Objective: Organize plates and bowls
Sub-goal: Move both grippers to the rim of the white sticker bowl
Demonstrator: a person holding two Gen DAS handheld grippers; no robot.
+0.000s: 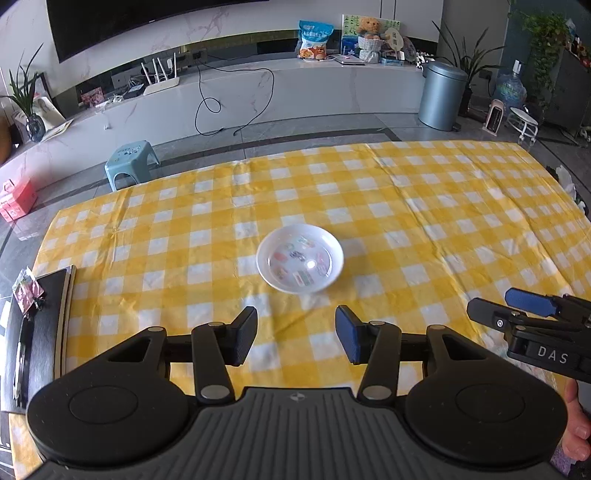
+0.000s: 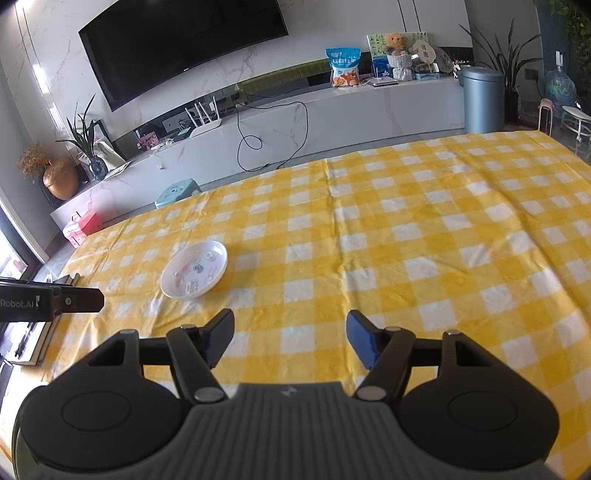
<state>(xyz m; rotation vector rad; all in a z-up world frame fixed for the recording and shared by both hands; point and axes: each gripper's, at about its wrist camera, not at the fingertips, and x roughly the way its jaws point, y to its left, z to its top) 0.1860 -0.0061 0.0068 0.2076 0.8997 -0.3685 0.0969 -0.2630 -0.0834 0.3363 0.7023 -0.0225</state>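
A white bowl point(image 1: 300, 257) sits on the yellow checked bench point(image 1: 424, 221). The left tool point(image 1: 295, 334) is open and empty, near it.

A yellow checked cloth point(image 1: 406, 206) covers the tabletop. Beyond it stand a teal stool point(image 1: 131, 162), a grey bin point(image 1: 441, 96), a TV point(image 2: 177, 44) and a teddy bear point(image 1: 370, 27).

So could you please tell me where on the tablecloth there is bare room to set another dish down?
The yellow checked tablecloth lies bare right of and beyond the white patterned plate, out to its far edge. Between the plate and the open left tool is a narrower free strip. The left end is crowded by the dark flat books.
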